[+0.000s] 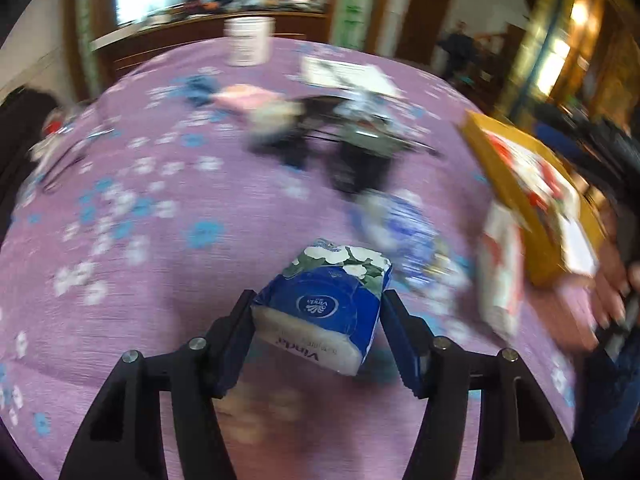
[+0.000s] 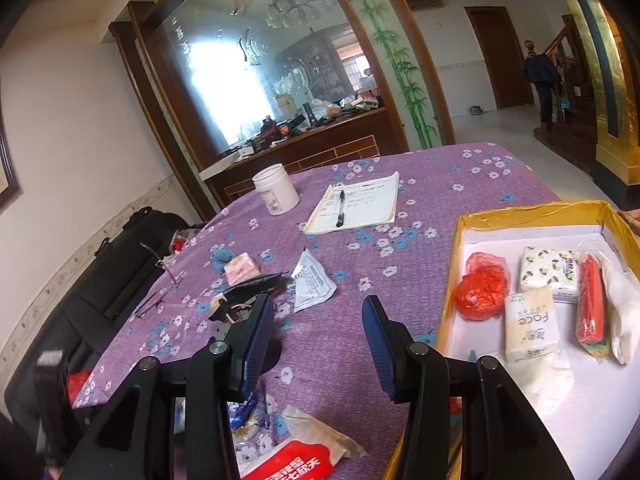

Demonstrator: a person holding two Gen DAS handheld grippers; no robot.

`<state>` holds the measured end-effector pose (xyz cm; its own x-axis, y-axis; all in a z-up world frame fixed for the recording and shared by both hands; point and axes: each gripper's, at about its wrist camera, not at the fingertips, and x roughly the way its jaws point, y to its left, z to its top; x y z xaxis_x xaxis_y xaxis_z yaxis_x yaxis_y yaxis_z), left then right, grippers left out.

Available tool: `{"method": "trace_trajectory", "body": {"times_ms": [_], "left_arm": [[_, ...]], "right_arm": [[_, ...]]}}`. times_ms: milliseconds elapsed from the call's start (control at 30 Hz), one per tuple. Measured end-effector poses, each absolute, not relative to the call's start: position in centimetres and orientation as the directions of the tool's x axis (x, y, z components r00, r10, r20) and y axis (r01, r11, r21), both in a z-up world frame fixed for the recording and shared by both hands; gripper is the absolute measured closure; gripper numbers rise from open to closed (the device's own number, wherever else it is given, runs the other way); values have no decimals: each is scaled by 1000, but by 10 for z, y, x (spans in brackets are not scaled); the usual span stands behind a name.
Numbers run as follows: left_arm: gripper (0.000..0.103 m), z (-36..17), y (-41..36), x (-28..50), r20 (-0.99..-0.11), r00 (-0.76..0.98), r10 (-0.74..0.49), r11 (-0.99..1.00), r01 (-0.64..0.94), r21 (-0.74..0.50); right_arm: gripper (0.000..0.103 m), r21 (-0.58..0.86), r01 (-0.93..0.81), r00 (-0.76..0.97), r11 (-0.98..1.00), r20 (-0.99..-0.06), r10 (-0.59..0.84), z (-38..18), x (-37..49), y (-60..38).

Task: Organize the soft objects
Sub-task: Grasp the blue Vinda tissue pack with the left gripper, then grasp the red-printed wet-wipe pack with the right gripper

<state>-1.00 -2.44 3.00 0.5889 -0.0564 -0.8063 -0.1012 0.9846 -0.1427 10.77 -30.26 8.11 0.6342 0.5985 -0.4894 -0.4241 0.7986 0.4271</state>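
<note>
A blue, flower-printed soft tissue pack [image 1: 326, 306] is gripped by the left tool [image 1: 318, 334] above the purple floral-clothed surface [image 1: 160, 240]; the right tool [image 2: 318, 350] is held half-wide, empty.

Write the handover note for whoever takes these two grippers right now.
Left gripper: closed on a blue tissue pack, lifted over the purple tablecloth.
Right gripper: open, nothing between its fingers, beside the yellow box.
Done: the box already holds two tissue packs, a red bag, a red pack and a white bag.
Left: put the blue pack in the box, then collect the pink pack, the white pouch and the wrappers near the table edge.
</note>
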Motion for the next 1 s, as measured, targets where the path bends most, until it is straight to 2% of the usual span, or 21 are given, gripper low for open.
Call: {"method": "trace_trajectory", "body": {"times_ms": [100,167,300,400,567,600,667,700,767,867,933,1000], "left_arm": [[43,22,-4,3,-821,570,-17,971,-186,-149],[44,16,-3,7,-832,554,-38,967,-190,-170],[44,10,-10,9,-830,558,-8,977,-172,-126],[44,10,-14,13,-822,569,3,979,-171,-114],[43,5,-22,31,-813,574,95,985,-173,-7],[40,5,-23,31,-810,577,104,985,-173,3],[25,3,-19,34,-808,574,131,979,-202,16],[12,1,-15,36,-811,567,145,974,-225,17],[10,-1,-6,36,-816,563,132,969,-248,-14],[8,-2,-9,36,-815,558,157,967,-253,13],[1,-3,-7,37,-818,553,160,965,-261,12],[0,-4,-2,37,-823,548,153,962,-273,-3]], "right_arm": [[53,438,-451,590,778,-508,628,76,108,-294],[53,487,-452,548,747,-509,664,71,109,-292],[53,578,-348,462,738,-579,671,56,91,-289],[53,541,-311,444,781,-644,623,53,66,-282],[53,474,-256,389,842,-747,539,39,53,-265],[53,472,-249,376,846,-757,534,35,54,-263],[53,411,-229,368,882,-803,470,27,56,-254],[53,388,-224,380,894,-810,447,26,57,-250],[53,351,-214,394,912,-823,409,27,58,-246],[53,317,-203,402,927,-836,374,27,59,-243],[53,300,-201,415,932,-836,359,32,56,-244],[53,258,-212,431,943,-841,327,36,52,-242]]}}
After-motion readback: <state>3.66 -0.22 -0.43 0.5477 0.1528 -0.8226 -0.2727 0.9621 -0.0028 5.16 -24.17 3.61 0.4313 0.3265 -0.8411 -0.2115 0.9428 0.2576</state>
